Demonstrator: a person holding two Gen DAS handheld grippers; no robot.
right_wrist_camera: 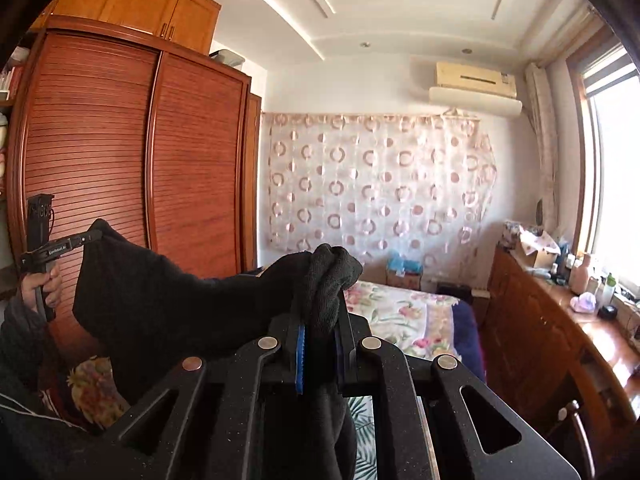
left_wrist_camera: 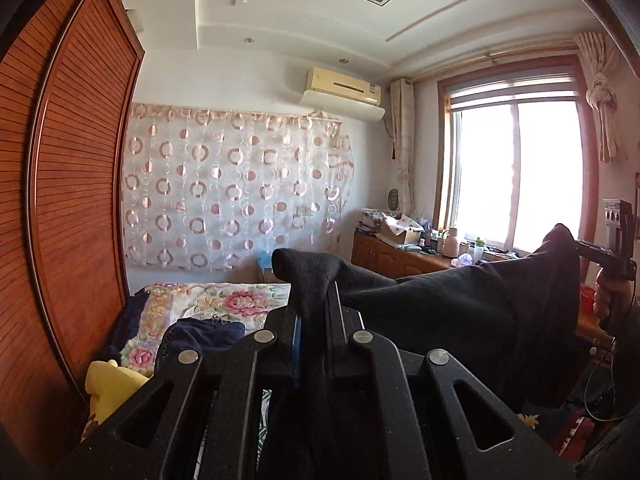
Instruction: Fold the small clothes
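A black knit garment hangs stretched in the air between my two grippers, well above the bed. My left gripper is shut on one bunched corner of it. The other corner rises at the right of the left wrist view, pinched by my right gripper, held by a hand. In the right wrist view my right gripper is shut on a bunched corner of the black garment. There my left gripper grips the far corner at the left, a hand below it.
Below lies a bed with a floral cover and a dark blue garment and a yellow item on it. A wooden louvred wardrobe stands left. A cluttered wooden cabinet runs under the window.
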